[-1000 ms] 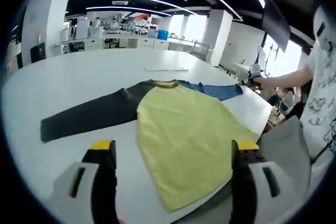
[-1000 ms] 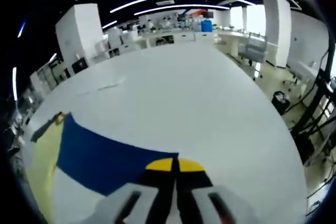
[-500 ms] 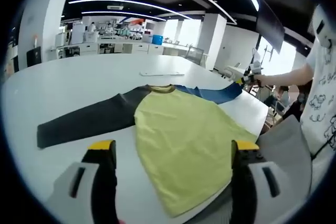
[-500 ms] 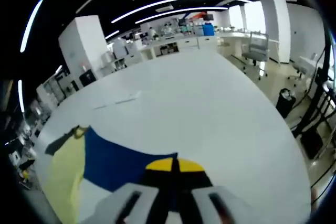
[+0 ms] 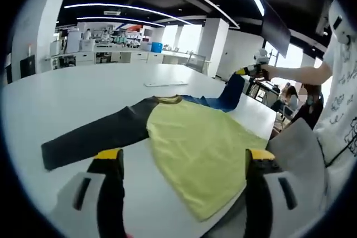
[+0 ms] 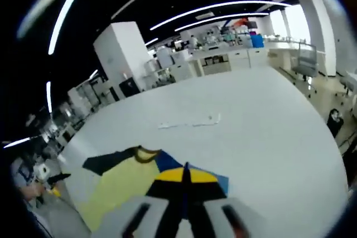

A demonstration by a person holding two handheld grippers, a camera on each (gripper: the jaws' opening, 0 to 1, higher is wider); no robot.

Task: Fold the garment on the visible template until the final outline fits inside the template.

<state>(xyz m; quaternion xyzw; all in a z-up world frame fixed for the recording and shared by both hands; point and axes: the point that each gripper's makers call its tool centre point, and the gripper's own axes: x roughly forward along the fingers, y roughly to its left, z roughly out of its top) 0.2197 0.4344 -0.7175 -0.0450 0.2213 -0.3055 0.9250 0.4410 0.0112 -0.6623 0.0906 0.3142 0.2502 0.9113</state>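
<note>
Left gripper [image 5: 181,163]: jaws wide apart, holding nothing, low over the table [image 5: 83,90] at 6 o'clock, placed as it was a second ago

Shirt [image 5: 195,143]: yellow body flat on the table between the jaws; dark sleeve [image 5: 95,135] stretched toward 9 o'clock

Blue sleeve [image 5: 230,94]: at 1 o'clock, flat on the table a second ago, now lifted off it

Right gripper [image 6: 184,174]: jaws pressed together on the blue sleeve's end; seen in the left gripper view at 1 o'clock, raised higher than before

Writing: none readable

White strip [image 6: 189,122]: on the table beyond the collar, 12 o'clock

Person's printed white sleeve [image 5: 337,110]: 3 o'clock

Beyond: counters, columns, ceiling lights
</note>
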